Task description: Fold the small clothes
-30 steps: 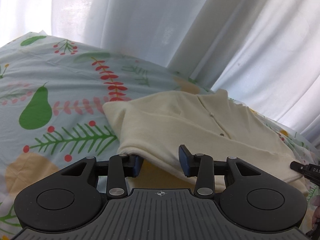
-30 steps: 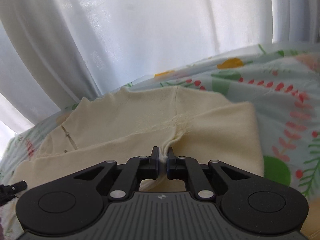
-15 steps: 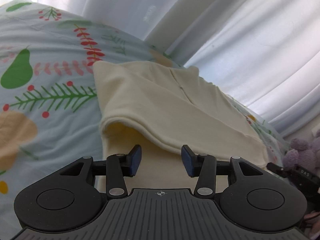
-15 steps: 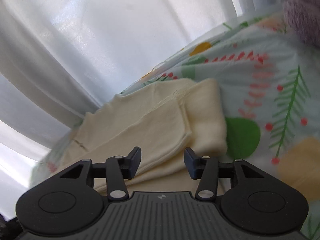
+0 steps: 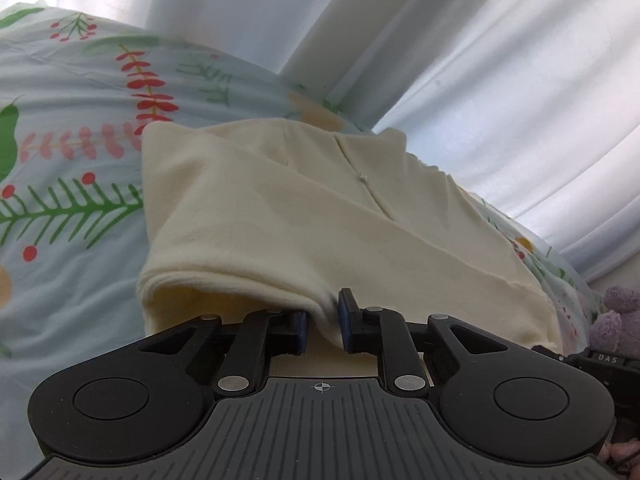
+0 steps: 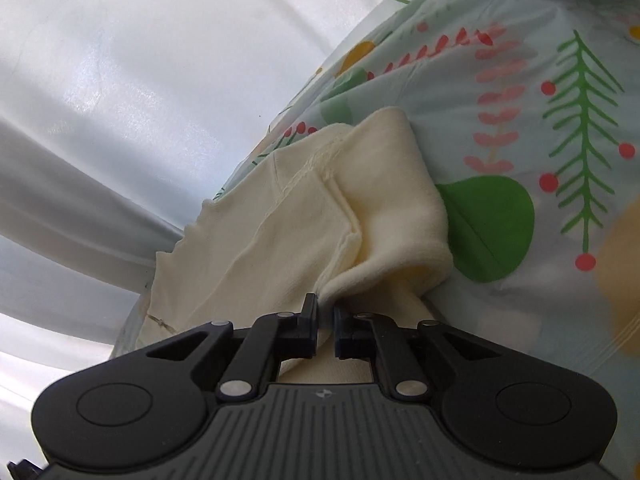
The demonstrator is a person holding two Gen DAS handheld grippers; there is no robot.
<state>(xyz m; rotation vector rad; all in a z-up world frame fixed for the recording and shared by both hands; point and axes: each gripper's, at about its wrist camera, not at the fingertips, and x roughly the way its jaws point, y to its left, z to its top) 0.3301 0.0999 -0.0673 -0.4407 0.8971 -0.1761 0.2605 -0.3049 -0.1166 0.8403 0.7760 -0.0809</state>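
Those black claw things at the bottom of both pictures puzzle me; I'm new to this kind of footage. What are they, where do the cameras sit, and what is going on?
Each claw is a hand-held two-finger gripper; a person carries one in each hand. A fisheye camera sits on each gripper and looks forward along its fingers, so one picture is the left gripper's view and the other the right's.

A cream garment, partly folded, lies on a bedsheet printed with leaves and berries, with white curtains behind. A purple plush toy shows at the edge.

The left gripper pinches a fold of the garment's near edge. The right gripper pinches another part of the same garment.
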